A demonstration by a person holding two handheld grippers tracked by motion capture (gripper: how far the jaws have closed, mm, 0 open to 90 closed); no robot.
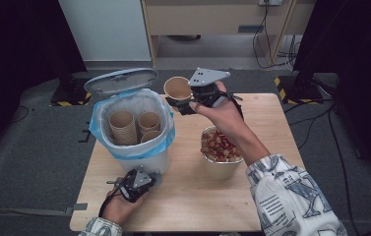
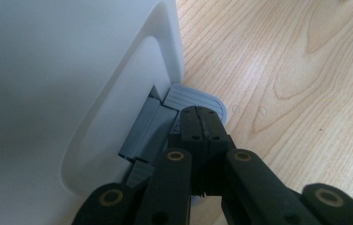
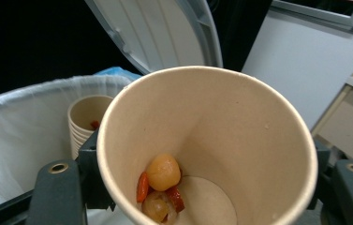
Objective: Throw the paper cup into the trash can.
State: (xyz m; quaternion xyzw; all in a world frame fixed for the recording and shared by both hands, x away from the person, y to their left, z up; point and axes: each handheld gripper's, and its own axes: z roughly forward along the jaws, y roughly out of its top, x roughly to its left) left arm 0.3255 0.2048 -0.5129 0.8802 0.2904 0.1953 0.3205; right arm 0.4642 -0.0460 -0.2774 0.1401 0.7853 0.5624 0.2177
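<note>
Beside the bin's open mouth, the right gripper (image 1: 185, 104) grips a paper cup (image 1: 177, 88).
From above, the shut left gripper (image 1: 124, 187) presses the pedal (image 2: 197, 99), lid (image 1: 121, 80) up. In the right gripper's view the fruit bits (image 3: 161, 187) remain; next, I judge, release it into the bin (image 1: 139, 105).

L gripper (image 1: 135, 183) sits low near the table's front edge, hand wrapped round it from below, jaws pressed fully together w/ tips pointing fwd. R gripper (image 1: 189, 101) is raised, forearm stretched fwd & angled left, jaws spread apart and clamped on sth.
</note>
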